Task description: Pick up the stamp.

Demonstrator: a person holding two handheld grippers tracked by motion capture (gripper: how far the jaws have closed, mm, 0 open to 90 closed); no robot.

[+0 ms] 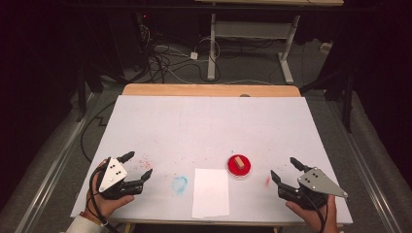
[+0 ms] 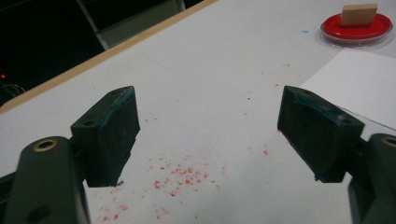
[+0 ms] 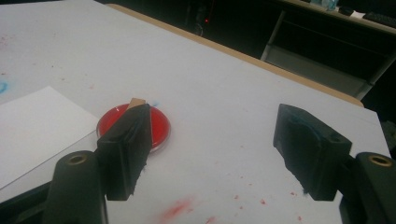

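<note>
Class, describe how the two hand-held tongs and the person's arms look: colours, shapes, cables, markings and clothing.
Both tongs, left and right, are black with two blocky wedge-shaped jaws. Each carries a grey three-cornered plate with small dark dots on top. Brass-coloured rings sit in the jaw arms in the gripper views. A black cable trails from each. The left wrist shows a white sleeve cuff and a band.

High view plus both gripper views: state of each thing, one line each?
left gripper: open, holds nothing, low at the table's near left.
right gripper: open, holds nothing, low at the near right.
red dish: upright on the table, wooden block inside.
wooden block: rests in the dish, untouched.
white paper sheet: flat, beside the dish.
table cover: flecked red, one blue smudge.
</note>
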